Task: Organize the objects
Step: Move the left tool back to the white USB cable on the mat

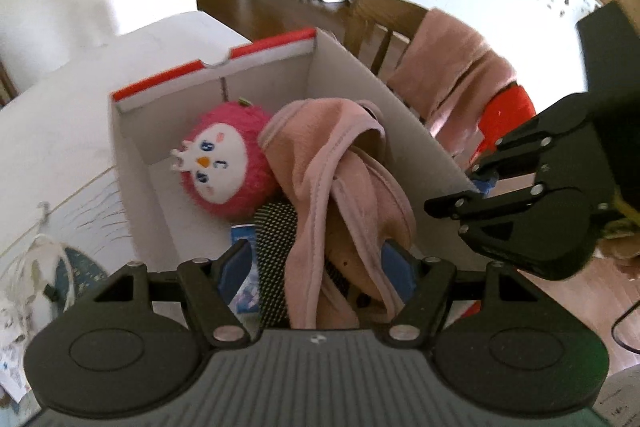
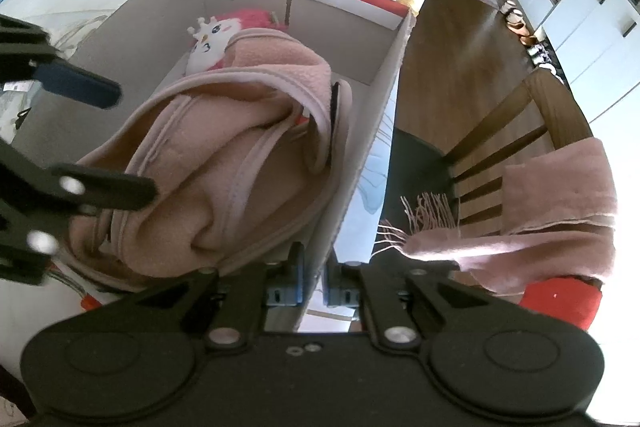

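A pink fleece cloth (image 2: 224, 163) lay bunched in the open cardboard box (image 1: 360, 75), filling its near half and draped over a dark dotted item (image 1: 274, 247) beneath it. Behind the cloth, in the far end of the box, sat a round pink plush toy (image 1: 228, 167) with a white bird face and a small crown; the cloth partly covered it from the right-hand view. The left gripper (image 1: 316, 263) hung over the box with its blue-padded fingers apart, the cloth lying loose between them and no pad pressing on it. The right gripper (image 2: 314, 283) was clamped together on the near side wall of the box, one pad inside and one outside. The box stood on a white table (image 1: 60, 131). Beside the table stood a wooden chair (image 2: 536, 131) with a pink fringed scarf (image 2: 560, 211) draped over its back, above something red (image 2: 560, 303). A blue printed card (image 1: 243, 239) lay on the box floor, its writing too blurred to read.
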The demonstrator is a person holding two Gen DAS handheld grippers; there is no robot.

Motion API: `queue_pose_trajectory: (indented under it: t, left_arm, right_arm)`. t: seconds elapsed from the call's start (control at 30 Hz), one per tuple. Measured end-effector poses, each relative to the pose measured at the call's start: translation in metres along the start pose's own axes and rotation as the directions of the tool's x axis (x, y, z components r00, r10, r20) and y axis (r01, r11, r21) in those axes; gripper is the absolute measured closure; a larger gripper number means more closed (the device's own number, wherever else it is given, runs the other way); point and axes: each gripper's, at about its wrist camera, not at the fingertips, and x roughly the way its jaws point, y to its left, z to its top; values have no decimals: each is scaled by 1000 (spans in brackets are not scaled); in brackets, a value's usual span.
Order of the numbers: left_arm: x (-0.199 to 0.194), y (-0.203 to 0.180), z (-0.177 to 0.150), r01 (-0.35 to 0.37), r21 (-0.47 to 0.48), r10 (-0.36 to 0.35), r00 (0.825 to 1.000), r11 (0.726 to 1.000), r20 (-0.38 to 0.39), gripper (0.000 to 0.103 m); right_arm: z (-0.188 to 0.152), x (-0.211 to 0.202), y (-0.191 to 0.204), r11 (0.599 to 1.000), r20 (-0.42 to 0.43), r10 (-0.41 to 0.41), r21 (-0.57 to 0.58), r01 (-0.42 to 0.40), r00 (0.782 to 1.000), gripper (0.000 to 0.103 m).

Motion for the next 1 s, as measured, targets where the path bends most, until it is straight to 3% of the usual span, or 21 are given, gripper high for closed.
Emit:
queue_pose_trajectory:
  t: [0.33, 0.53, 0.8, 1.0]
  left_arm:
    - [-61, 28, -17, -26, -66, 33, 994, 997, 108, 32]
    - [-85, 67, -29, -92, -96, 104, 986, 991, 127, 32]
    - [-97, 152, -48, -240, -118, 250, 965, 964, 76, 32]
    - [-80, 208, -54, -285, -157, 293, 955, 945, 30, 32]
  right_arm:
    - [2, 1, 0, 1000, -16, -8, 1, 8, 1000, 96]
    - [3, 1, -1, 1000, -31, -8, 25, 9, 999, 96]
    - [2, 1, -4, 998, -42, 8, 64, -6, 999, 96]
    - [0, 3, -2, 997, -59, 6, 73, -1, 998, 96]
